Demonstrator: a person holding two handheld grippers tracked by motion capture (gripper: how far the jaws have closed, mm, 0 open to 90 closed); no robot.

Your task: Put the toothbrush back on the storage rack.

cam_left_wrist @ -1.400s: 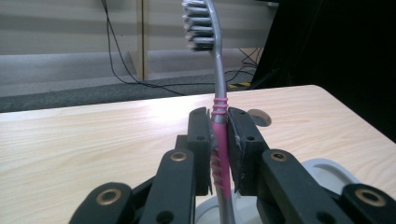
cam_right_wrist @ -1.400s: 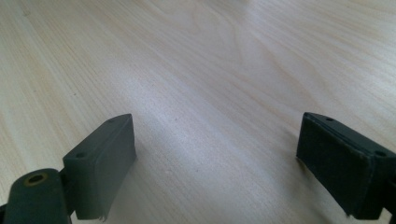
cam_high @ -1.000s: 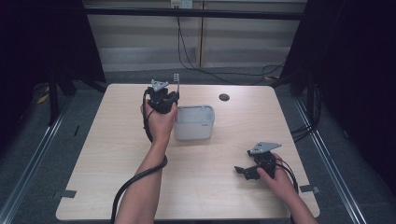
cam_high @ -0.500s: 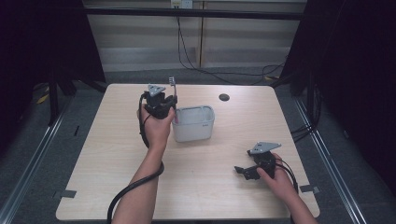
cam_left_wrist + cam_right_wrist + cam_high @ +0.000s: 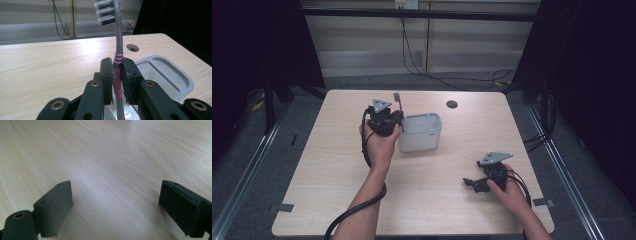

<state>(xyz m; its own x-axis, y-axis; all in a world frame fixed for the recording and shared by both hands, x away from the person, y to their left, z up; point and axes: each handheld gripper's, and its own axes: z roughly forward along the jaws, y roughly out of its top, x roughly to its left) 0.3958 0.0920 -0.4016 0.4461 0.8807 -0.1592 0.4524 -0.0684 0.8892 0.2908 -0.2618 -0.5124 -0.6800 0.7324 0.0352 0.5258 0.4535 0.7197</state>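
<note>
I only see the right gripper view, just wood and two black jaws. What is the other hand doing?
Observer: The left gripper is shut on a toothbrush, bristles up.
Operator: Is it near anything?
Observer: Yes, a grey tub sits beside it, toward the middle of the table.
Operator: And my gripper?
Observer: The right gripper is low over the table's near right part, jaws open with nothing between them.
</note>
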